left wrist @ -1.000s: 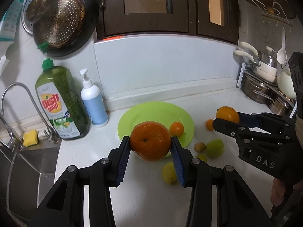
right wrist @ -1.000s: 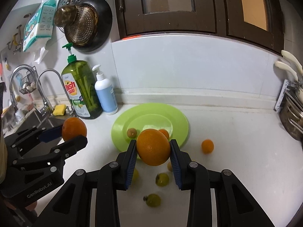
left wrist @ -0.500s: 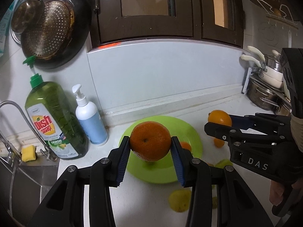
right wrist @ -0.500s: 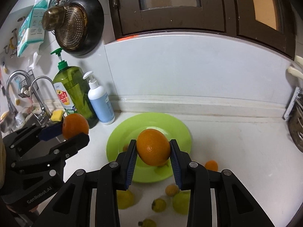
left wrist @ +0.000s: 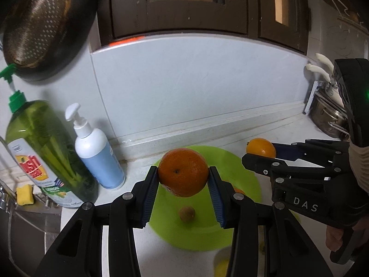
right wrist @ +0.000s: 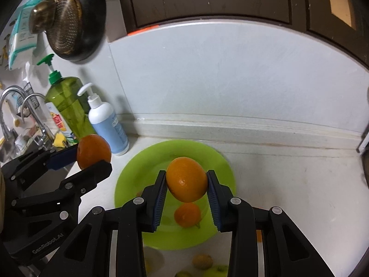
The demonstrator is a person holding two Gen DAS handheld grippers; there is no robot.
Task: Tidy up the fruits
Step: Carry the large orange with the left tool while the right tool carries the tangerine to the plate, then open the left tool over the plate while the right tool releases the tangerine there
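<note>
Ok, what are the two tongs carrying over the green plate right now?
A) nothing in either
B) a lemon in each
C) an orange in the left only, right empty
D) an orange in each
D: the left tongs are clamped on an orange and the right tongs on another orange, both above the green plate.

Both grippers are advancing toward the worktop's back edge, the left gripper and right gripper now hanging over the green plate.

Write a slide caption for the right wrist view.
Right gripper holds an orange above the green plate.
</note>
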